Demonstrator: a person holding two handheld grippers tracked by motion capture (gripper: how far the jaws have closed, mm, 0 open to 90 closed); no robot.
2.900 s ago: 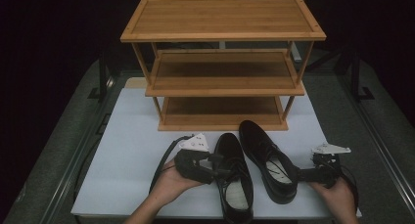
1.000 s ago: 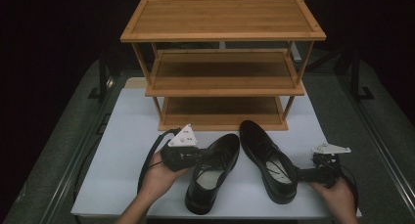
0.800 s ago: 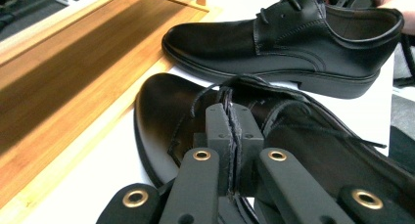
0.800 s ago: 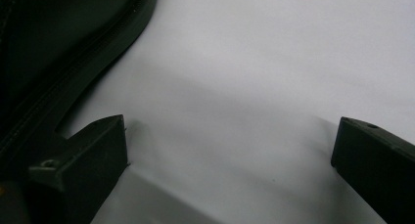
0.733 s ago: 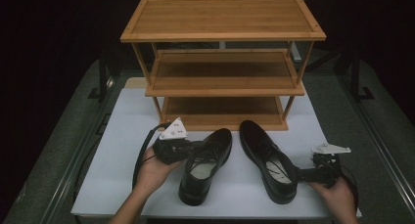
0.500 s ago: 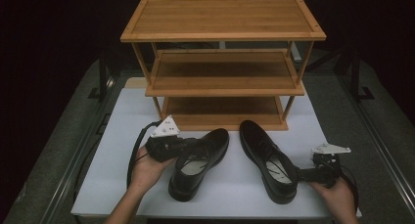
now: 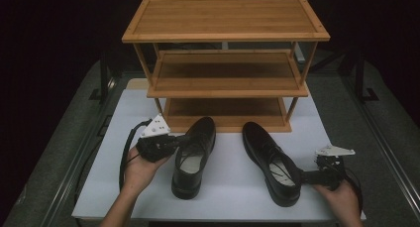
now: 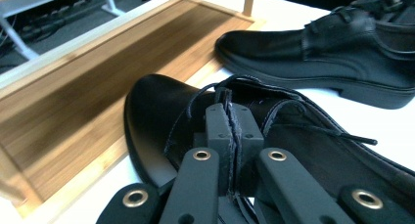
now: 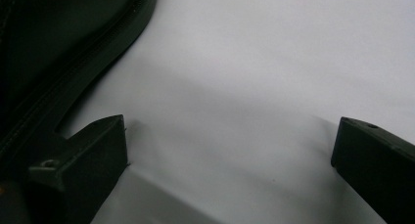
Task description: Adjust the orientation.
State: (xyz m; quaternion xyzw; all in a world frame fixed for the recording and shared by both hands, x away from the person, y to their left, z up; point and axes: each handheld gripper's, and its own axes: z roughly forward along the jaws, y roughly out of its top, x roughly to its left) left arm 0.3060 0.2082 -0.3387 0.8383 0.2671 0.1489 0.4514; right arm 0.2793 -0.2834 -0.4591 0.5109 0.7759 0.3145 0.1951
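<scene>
High view puts the left gripper [image 7: 179,140] at the left-hand shoe [image 7: 193,155], its jaws closed on the leather at the shoe's throat, while the right gripper [image 7: 303,176] rests on the white board [image 7: 225,160] just beside the heel of the other shoe [image 7: 271,161] with nothing held. Left gripper view [image 8: 230,131] confirms the hold: the two pads are pinched nearly flat on a thin flap of upper near the laces [image 8: 288,121], with the rounded toe ahead of the jaws and pointing toward the lowest shelf [image 8: 98,82] of the bamboo rack [image 7: 225,63]. Right gripper view shows that gripper's jaws standing wide apart over bare board, the dark shoe sole [image 9: 73,72] just off its left jaw. As a judgement, this dress shoe is moderately heavy, with a stiff sole and heel but a soft, flexible upper, and its polished leather looks slick. A pinch on the thin flap by the laces will probably let the shoe hang and swing toe-down or twist, and the leather may crease or slide out. A firmer hold would likely be the heel-side collar, where the rim is stiffer and thick enough to fill the jaws, keeping the sole level for sliding onto a shelf.
</scene>
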